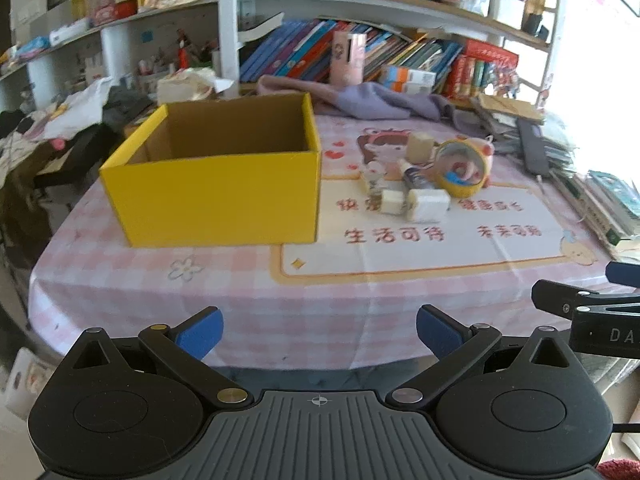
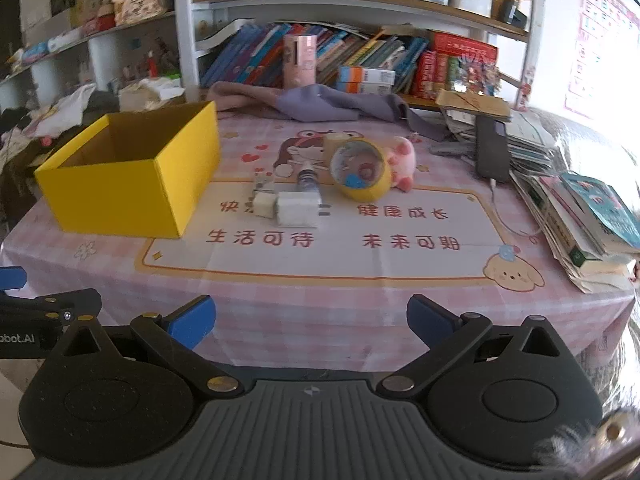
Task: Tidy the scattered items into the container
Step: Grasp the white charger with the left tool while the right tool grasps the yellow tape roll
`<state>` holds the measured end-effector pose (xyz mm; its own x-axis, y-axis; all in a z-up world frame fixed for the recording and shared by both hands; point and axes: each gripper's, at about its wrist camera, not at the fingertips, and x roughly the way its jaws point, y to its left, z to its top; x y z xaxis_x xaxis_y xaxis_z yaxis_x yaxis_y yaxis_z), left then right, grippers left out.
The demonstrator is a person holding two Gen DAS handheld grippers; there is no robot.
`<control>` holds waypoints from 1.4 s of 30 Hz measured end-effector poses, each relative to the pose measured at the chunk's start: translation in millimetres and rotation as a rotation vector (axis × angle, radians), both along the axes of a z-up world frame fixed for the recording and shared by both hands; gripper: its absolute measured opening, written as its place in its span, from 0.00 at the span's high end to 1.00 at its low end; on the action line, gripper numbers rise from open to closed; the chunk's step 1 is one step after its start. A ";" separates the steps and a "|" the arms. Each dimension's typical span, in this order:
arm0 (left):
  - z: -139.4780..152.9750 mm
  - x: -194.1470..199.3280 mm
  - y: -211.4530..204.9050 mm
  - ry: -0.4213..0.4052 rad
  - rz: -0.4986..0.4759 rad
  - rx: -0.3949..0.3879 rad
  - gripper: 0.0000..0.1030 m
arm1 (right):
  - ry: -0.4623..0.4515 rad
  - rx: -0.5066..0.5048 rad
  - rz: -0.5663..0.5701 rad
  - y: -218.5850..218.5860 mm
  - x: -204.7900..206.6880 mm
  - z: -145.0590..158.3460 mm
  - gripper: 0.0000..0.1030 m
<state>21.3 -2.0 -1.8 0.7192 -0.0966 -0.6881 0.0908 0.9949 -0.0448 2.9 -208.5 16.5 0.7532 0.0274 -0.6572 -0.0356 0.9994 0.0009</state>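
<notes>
Your left claw [image 1: 319, 334] and right claw [image 2: 311, 322] are both spread wide, holding nothing; the yellow box [image 2: 120, 196] stands on the counter [image 2: 320, 300] — small items [image 2: 298, 210] lie just beside it.

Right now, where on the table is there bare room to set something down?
Free: the near strip of tablecloth between the front edge and the white charger, and the patch right of the yellow tape roll. Crowded: the cluster beside the yellow box, the book stack at right.
</notes>
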 end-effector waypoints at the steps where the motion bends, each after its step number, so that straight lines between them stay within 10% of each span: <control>1: 0.6 1.6 -2.2 -0.006 -0.008 -0.001 0.00 | -0.001 0.008 -0.006 -3.9 -0.1 0.4 0.01; 24: -5.0 61.1 -81.0 -0.076 -0.261 0.010 0.00 | -0.010 0.037 -0.114 -63.7 59.2 -6.6 0.05; 42: -37.7 160.7 -145.4 0.032 -0.129 0.057 0.01 | 0.080 -0.033 0.002 -120.0 188.6 -26.0 0.29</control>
